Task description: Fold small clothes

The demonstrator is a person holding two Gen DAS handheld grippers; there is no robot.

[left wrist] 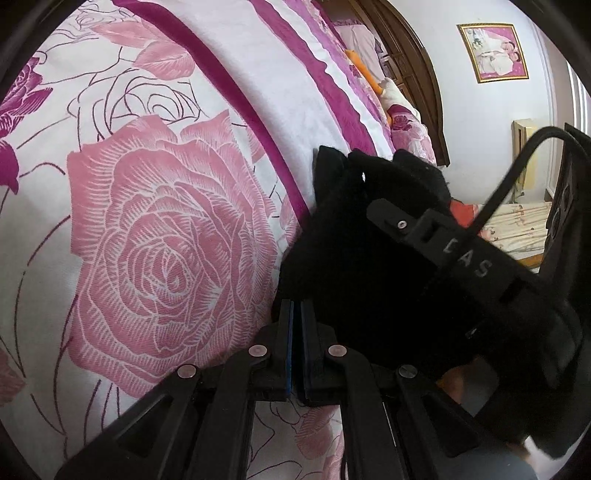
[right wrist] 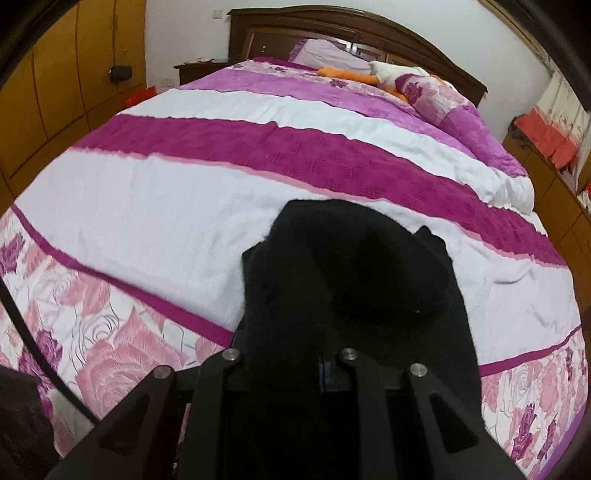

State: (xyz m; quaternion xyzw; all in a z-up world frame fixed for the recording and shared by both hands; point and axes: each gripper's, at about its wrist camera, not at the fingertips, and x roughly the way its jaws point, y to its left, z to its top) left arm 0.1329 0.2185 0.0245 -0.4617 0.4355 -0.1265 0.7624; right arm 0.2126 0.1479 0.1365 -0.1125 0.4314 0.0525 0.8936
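A small black knitted garment (left wrist: 354,258) is held above the floral bedspread (left wrist: 166,229). My left gripper (left wrist: 295,314) is shut, its blue pads pressed together at the garment's lower left edge. The right gripper's black body (left wrist: 461,258) reaches into the left wrist view from the right, over the garment. In the right wrist view the garment (right wrist: 351,277) drapes over my right gripper (right wrist: 321,365) and hides its fingertips; it appears shut on the fabric.
The bed (right wrist: 221,206) has a white, magenta and pink rose cover. Pillows and an orange-white soft toy (right wrist: 369,75) lie by the wooden headboard (right wrist: 332,26). Wooden wardrobes (right wrist: 55,92) stand left, a framed picture (left wrist: 493,51) hangs on the wall.
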